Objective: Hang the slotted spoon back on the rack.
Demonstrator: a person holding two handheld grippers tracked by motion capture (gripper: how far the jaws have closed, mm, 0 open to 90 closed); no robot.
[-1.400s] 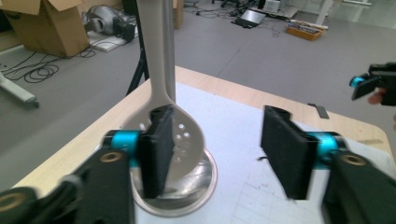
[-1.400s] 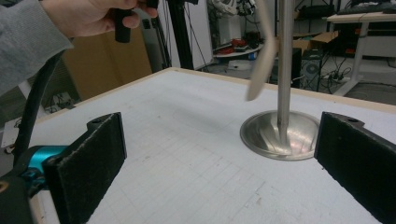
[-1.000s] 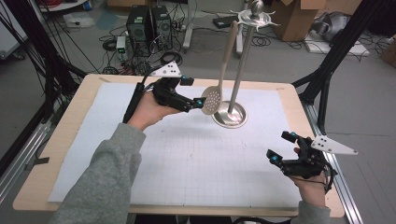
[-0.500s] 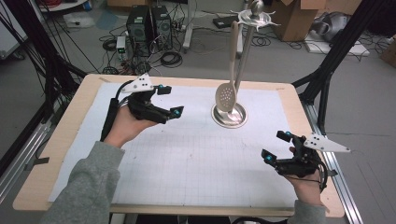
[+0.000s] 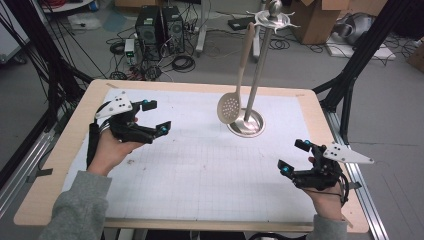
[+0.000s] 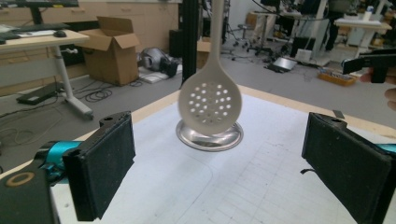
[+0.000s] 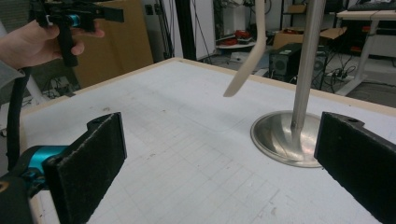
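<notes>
- The slotted spoon (image 5: 231,106) is seen hanging from the stand (image 5: 257,75), well apart from the left gripper (image 5: 156,118), whose jaws are spread.
- The right gripper (image 5: 292,156) is held apart too, nearer the table edge.

The slotted spoon (image 5: 231,106) was cream with little round holes, the stand (image 5: 246,122) shiny silver, the mat (image 5: 200,165) white with a faint grid.
</notes>
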